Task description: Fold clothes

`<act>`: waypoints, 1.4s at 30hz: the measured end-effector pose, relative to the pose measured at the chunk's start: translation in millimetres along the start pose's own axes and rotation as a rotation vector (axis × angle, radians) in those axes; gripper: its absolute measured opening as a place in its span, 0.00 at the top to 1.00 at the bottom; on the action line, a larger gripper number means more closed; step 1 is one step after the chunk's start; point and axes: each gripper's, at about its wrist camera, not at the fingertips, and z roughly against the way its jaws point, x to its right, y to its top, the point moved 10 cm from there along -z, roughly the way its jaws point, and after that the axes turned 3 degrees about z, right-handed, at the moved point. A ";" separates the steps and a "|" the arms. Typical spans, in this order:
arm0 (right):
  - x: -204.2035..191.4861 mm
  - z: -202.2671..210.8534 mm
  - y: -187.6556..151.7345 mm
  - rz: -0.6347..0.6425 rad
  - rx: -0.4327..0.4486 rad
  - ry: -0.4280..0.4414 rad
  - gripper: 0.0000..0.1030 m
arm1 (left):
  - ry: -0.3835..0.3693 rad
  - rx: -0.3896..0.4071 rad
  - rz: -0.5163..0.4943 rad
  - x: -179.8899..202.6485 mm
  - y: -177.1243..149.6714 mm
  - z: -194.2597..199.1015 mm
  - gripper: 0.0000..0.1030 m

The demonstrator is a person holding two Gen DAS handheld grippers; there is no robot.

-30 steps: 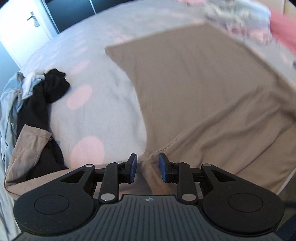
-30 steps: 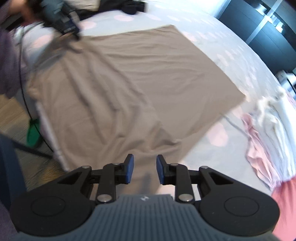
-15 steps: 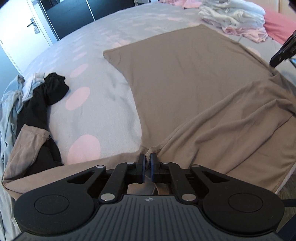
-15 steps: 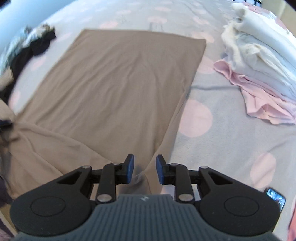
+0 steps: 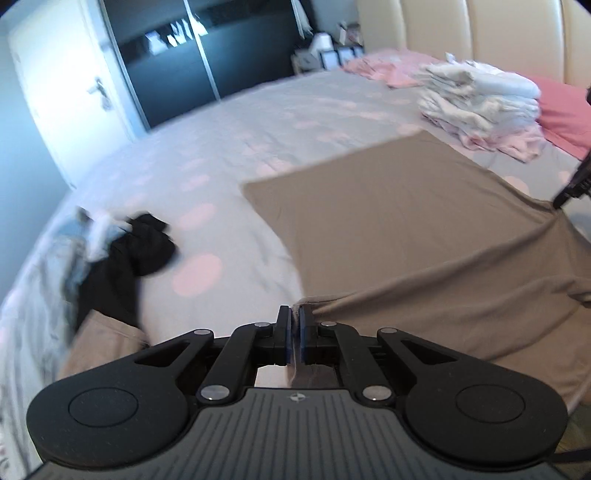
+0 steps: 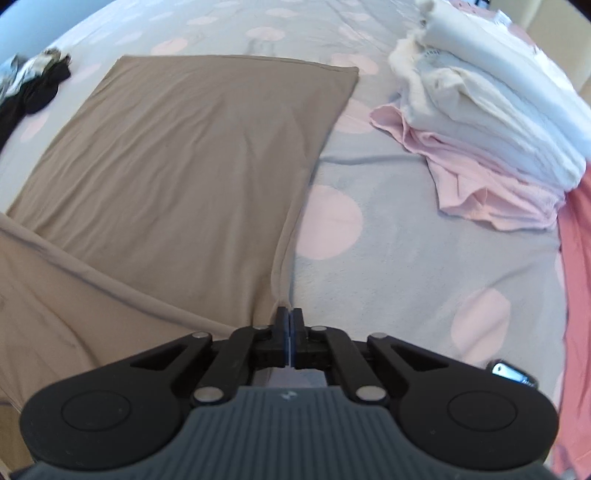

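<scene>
Both grippers have just closed since the earlier frames, where their jaws stood apart over the cloth. Left gripper (image 5: 292, 320) is now clamped on the near left edge of the tan garment (image 5: 388, 221), fabric pinched between its blue pads, and that edge is lifted off the bed, pulled into a taut ridge running right. Right gripper (image 6: 290, 320) is fully closed on the garment's (image 6: 192, 155) near right edge; a thin fold of cloth runs straight up from its tips along the side seam.

Garment position: far half lies flat and rectangular on the bed (image 5: 229, 147), near half is bunched and folded over toward the grippers, draping off the near side of the mattress. In the left view, the tip of the right gripper shows at the far right edge, touching the cloth where the ridge ends.

Bedsheet (image 6: 406, 258) is grey with pink dots. Stack of folded white and pink clothes (image 6: 480, 122) sits right of the garment, apart from it, near a pink pillow (image 5: 565, 114). Heap of unfolded clothes, black and pale blue (image 5: 122, 254), lies left of the garment at the bed edge, with another tan piece (image 5: 107, 343) below it. Small dark shiny object (image 6: 511, 371) is on the sheet by the right gripper; can't tell what it is. Padded headboard (image 5: 480, 33), dark wardrobe doors (image 5: 207, 55) and a white door (image 5: 59, 92) sit behind.
</scene>
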 end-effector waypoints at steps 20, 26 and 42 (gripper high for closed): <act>-45.2 41.8 -21.1 0.242 0.121 0.019 0.74 | -0.023 -0.086 -0.387 49.8 -43.6 -9.2 0.75; -47.1 45.4 -28.9 0.247 0.114 0.037 0.69 | -0.021 -0.115 -0.619 74.3 -67.0 -28.2 0.75; -30.8 -2.8 -78.5 0.106 -0.088 0.106 0.71 | 0.072 -0.163 -0.646 46.0 -71.9 -27.1 1.00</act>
